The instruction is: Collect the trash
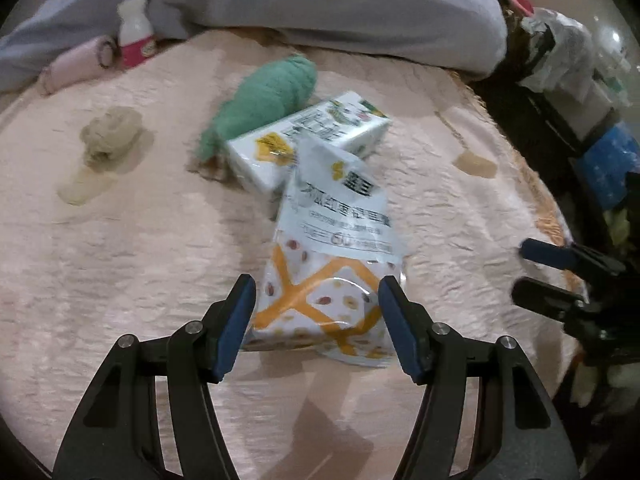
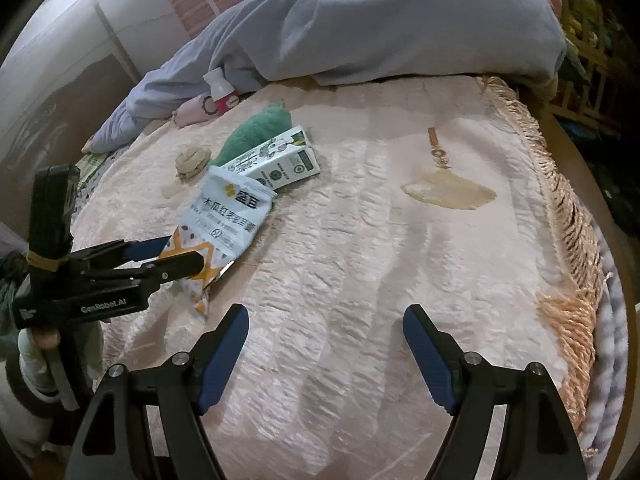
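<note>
A white snack bag (image 1: 332,248) with an orange lattice print lies on the pink bedspread (image 1: 140,260). Its lower end sits between the blue pads of my left gripper (image 1: 316,284), whose jaws stand apart around it without visibly squeezing. Just beyond, a white milk carton (image 1: 316,140) lies on its side, and a crumpled beige tissue (image 1: 110,132) sits to the left. In the right wrist view the same bag (image 2: 224,216), the carton (image 2: 280,160) and the left gripper (image 2: 184,249) are at left. My right gripper (image 2: 326,312) is open over bare bedspread, holding nothing.
A green cloth (image 1: 268,96) lies behind the carton. A small white bottle (image 1: 136,36) with a pink label and a pink roll (image 1: 76,64) rest against a grey-blue duvet (image 1: 320,0). A yellowish stain (image 2: 448,192) marks the bedspread near its fringed edge (image 2: 568,240). Bags and clutter (image 1: 568,60) stand beside the bed.
</note>
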